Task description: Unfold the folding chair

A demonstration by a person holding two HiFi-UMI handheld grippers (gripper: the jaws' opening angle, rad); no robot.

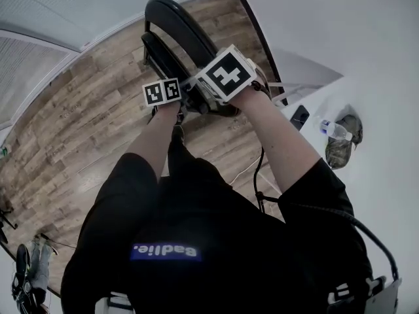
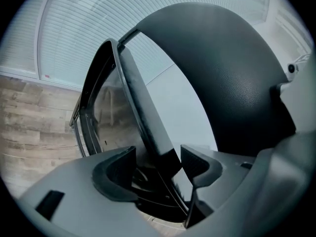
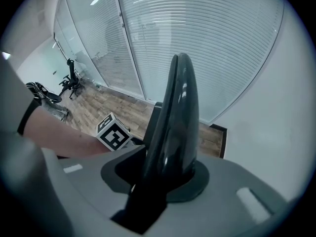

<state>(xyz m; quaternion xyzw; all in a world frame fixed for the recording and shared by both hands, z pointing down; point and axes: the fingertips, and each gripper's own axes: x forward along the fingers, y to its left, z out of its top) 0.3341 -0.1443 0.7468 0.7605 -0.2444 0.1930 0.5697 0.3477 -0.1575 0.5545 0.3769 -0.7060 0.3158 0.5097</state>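
**Task item.** The folding chair [image 1: 175,28] is found standing on the wood floor [image 1: 78,129], directly ahead of the person and close to the white wall [image 1: 366,31]. In the head view its dark backrest and seat are seen lying near one another. In the left gripper view a wedge-shaped gap is noted between the broad backrest [image 2: 232,78] and the thinner seat panel [image 2: 143,112], which is tilted away from it.

**Left tongs** [image 2: 158,164]. These are found released, with the pads standing apart. The lower edge of the seat panel passes between them, nearer the right-hand pad. No pressing contact can be confirmed on either side.

**Right tongs** [image 3: 165,174]. These are found clenched on the folding chair. The glossy backrest is seen edge-on and fills the space between the two pads. The tongs are pointed steeply downward over the top of the chair.

**Hands and rig.** Both forearms are extended forward in the head view. The left marker cube [image 1: 162,91] and the right marker cube [image 1: 227,74] are held side by side above the chair. The left cube is also visible in the right gripper view, beside the person's forearm [image 3: 59,132].

**Surroundings.** A glass partition with blinds [image 3: 197,43] is recorded behind the chair. A white worktop [image 1: 383,195] is noted at the right, carrying a plastic bottle [image 1: 334,129]. A black cable [image 1: 366,234] runs across the person's right shoulder.
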